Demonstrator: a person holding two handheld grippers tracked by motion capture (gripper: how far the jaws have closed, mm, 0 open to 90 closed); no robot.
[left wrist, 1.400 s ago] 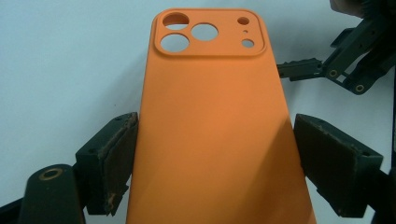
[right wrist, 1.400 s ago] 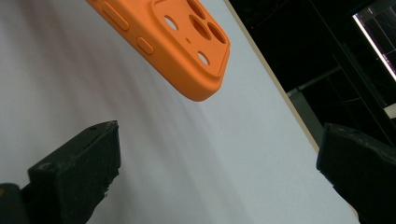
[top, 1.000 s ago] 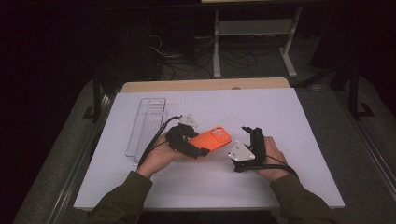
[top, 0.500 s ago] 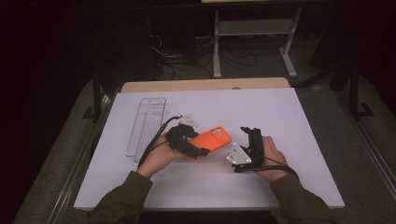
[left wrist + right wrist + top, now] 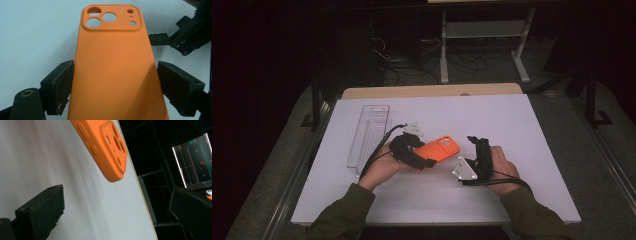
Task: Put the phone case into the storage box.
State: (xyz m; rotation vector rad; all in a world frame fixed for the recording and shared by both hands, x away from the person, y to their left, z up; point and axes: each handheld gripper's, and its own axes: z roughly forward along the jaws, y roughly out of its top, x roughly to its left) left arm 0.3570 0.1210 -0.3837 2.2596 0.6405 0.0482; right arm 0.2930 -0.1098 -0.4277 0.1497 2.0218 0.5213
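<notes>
An orange phone case (image 5: 439, 148) hangs just above the white table (image 5: 512, 125), its camera cut-outs pointing away from the hand. My left gripper (image 5: 424, 152) is shut on its lower half; both pads press on the long edges of the case (image 5: 112, 62), one on each side of my left gripper (image 5: 115, 85). A little to the right, my right gripper (image 5: 478, 141) is held up with its jaws wide apart and nothing between them. Seen from my right gripper (image 5: 117, 207), the case (image 5: 105, 147) floats ahead with its side buttons showing. My right gripper (image 5: 175, 40) reaches toward the case's edge in the left gripper view.
A clear plastic tray (image 5: 369, 132) lies lengthwise at the table's left. A wooden strip (image 5: 432, 91) runs along the far edge. Beyond it are a dark floor with cables and a metal stand (image 5: 484, 30). A lit monitor (image 5: 193, 165) stands off the table.
</notes>
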